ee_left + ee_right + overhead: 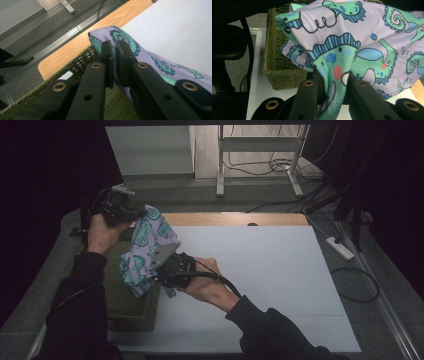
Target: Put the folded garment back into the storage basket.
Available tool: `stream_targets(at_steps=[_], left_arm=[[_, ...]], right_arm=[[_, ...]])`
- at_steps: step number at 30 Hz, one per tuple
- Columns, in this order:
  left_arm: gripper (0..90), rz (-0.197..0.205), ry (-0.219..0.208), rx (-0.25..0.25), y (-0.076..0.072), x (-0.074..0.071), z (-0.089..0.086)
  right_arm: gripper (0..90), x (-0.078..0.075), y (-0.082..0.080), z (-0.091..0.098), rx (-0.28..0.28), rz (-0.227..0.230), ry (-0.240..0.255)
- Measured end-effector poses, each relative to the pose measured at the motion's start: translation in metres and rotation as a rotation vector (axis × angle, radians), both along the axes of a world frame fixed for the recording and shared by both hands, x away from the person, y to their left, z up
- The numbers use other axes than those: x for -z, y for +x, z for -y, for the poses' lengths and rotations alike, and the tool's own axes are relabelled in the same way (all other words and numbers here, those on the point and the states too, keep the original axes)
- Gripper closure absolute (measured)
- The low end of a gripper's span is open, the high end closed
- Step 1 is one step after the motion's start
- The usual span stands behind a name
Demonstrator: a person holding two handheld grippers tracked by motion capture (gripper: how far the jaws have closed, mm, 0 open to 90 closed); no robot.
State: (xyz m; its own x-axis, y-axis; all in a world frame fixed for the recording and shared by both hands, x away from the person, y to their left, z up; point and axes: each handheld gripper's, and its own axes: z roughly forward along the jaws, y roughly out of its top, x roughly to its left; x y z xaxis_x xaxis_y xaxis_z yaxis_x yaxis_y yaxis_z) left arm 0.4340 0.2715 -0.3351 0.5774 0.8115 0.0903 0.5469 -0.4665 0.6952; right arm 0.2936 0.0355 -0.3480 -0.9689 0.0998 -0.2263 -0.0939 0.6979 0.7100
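Observation:
A lilac cloth printed with green and blue dinosaurs hangs stretched between my two grippers, above the left side of the table. My left gripper is shut on its upper far corner; in the left gripper view the cloth is pinched between the black jaws of the left gripper. My right gripper is shut on a lower fold, and in the right gripper view the cloth bunches between the jaws of the right gripper.
A green woven basket stands at the table's left side, under the cloth; its rim and its wall appear in the gripper views. A white mat covers the wooden table. Cables and a power strip lie on the floor.

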Motion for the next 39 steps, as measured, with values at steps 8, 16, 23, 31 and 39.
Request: stream_targets(at_steps=[8, 16, 23, 31, 39], left_arm=[[84.9, 0.004, -0.009, -0.020, -0.003, 0.004, -0.017], [85.0, 0.007, -0.006, -0.034, -0.003, 0.007, -0.031], [85.0, 0.005, -0.001, -0.049, -0.004, 0.012, -0.042], [85.0, -0.004, 0.014, -0.077, -0.008, 0.025, -0.063], [85.2, -0.015, 0.006, -0.097, -0.007, 0.037, -0.078]], right_arm=[[79.8, -0.001, -0.001, -0.019, -0.017, -0.003, -0.003], [79.8, 0.002, -0.001, -0.039, -0.029, -0.009, -0.002], [79.8, 0.006, -0.001, -0.055, -0.037, -0.010, -0.007], [79.8, 0.015, -0.001, -0.077, -0.050, -0.022, -0.011], [79.7, 0.027, 0.000, -0.098, -0.054, -0.035, -0.020]])
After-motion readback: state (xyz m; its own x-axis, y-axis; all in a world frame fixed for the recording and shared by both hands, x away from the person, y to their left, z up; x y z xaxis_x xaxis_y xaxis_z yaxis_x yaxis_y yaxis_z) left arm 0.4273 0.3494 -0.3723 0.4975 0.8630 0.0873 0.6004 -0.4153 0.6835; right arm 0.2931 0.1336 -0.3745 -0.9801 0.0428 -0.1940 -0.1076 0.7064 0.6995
